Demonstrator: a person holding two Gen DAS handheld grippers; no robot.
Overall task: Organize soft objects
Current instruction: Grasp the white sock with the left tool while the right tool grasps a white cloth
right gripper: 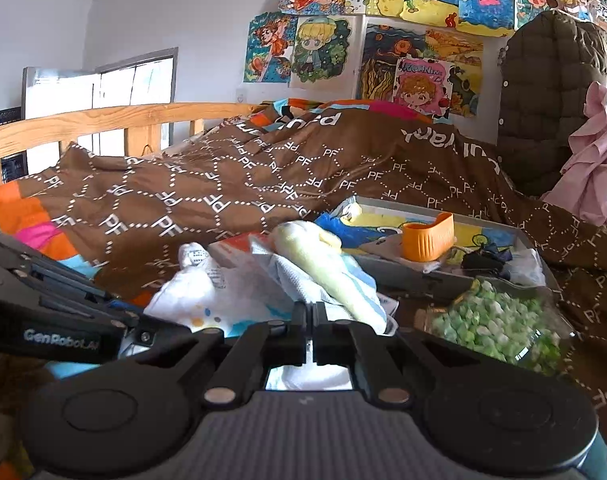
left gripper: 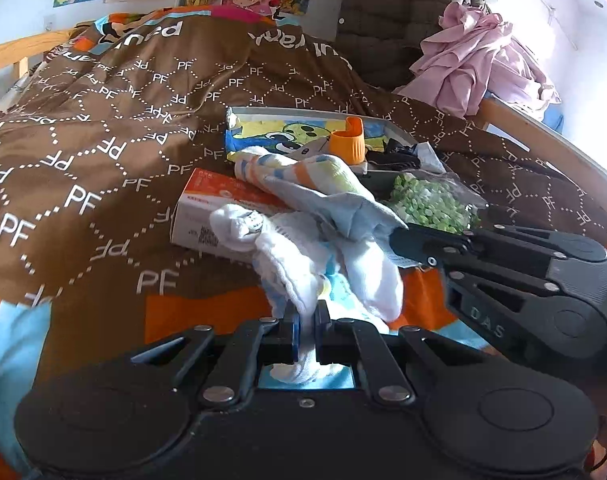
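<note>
Over the bed (left gripper: 103,128), the left gripper (left gripper: 306,320) pinched the white cloth (left gripper: 299,264) and the right gripper (right gripper: 312,316) pinched the striped cloth (right gripper: 323,272), apparently mid-fold; next likely called for drawing the edges together.

Child's bedroom, bed (right gripper: 103,120), wall drawings (right gripper: 323,48)
</note>
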